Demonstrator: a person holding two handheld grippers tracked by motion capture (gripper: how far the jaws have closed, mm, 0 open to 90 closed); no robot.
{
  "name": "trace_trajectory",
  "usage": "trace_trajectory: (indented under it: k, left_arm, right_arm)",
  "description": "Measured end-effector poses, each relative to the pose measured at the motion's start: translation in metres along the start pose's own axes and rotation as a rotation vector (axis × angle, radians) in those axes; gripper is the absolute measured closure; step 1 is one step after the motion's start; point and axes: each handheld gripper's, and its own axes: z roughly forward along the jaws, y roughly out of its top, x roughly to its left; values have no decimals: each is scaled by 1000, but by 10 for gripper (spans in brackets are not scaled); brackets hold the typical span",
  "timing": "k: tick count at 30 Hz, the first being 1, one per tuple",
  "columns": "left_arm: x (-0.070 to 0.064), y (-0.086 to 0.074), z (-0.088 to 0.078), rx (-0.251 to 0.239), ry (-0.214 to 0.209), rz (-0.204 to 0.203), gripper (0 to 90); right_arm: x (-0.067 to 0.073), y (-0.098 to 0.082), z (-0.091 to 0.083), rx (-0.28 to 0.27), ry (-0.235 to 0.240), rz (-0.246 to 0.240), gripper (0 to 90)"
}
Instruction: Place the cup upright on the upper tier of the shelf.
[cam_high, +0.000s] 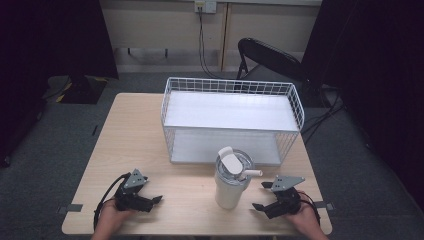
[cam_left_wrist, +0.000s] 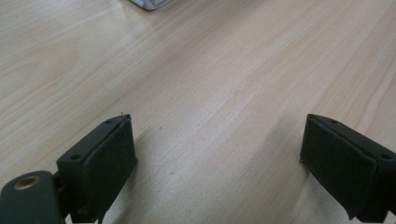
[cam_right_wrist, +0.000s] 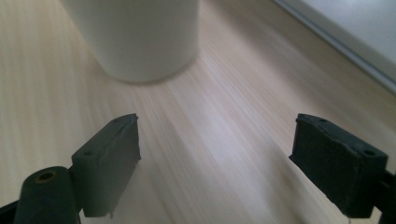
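Note:
A white tumbler (cam_high: 229, 180) with a clear lid, a white flip tab and a side spout stands upright on the wooden table (cam_high: 135, 145), near the front and right of centre. Its base (cam_right_wrist: 137, 39) sits just ahead of my right gripper (cam_right_wrist: 217, 154), whose jaws are spread wide with nothing between them. From above, the right gripper (cam_high: 262, 196) rests at the front right, a short way right of the tumbler. My left gripper (cam_high: 158, 199) lies at the front left, open and empty, with bare wood between its jaws (cam_left_wrist: 217, 154).
A white wire basket (cam_high: 233, 121) with two shelf levels stands at the back centre of the table, just behind the tumbler. A dark folding chair (cam_high: 270, 57) stands beyond the table. Bare wood stretches along the table's left side.

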Motion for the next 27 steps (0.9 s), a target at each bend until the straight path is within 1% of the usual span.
trace_trajectory:
  k: [2,4,5,7,8,12,13,14,16,17,18,19,20,21,26,27]
  left_arm:
    - [0,0,0,0,0,0,97]
    - [0,0,0,0,0,0,97]
    - [0,0,0,0,0,0,97]
    - [0,0,0,-1,-1,1,97]
    - [0,0,0,-1,-1,1,97]
    - [0,0,0,-1,0,0,97]
    - [0,0,0,-1,0,0,97]
    - [0,0,0,-1,0,0,97]
    - [0,0,0,-1,0,0,97]
    - [0,0,0,-1,0,0,97]
    - [0,0,0,-1,-1,-2,97]
    - [0,0,0,-1,0,0,97]
    - [0,0,0,-1,0,0,97]
    - [0,0,0,-1,0,0,97]
    - [0,0,0,-1,0,0,97]
    - [0,0,0,-1,-1,-2,97]
  right_arm:
    - [5,9,-1,-32,17,-17,146]
    - [9,18,-1,-74,37,-12,146]
    - [11,23,-1,-92,50,-18,145]
    - [18,36,1,-132,70,-36,140]
    - [18,36,1,-132,70,-36,140]
    - [24,47,3,-163,85,-51,139]
    - [25,51,3,-185,91,-55,137]
    - [25,51,3,-185,91,-55,137]
    - [25,55,2,-217,100,-55,136]
    - [25,55,2,-217,100,-55,136]
    - [25,57,1,-243,103,-49,135]
    - [25,58,1,-255,107,-52,134]
    - [25,58,1,-255,107,-52,134]
    - [25,60,1,-277,114,-56,132]
    - [27,63,6,-285,124,-60,131]
    - [28,64,9,-287,121,-72,121]
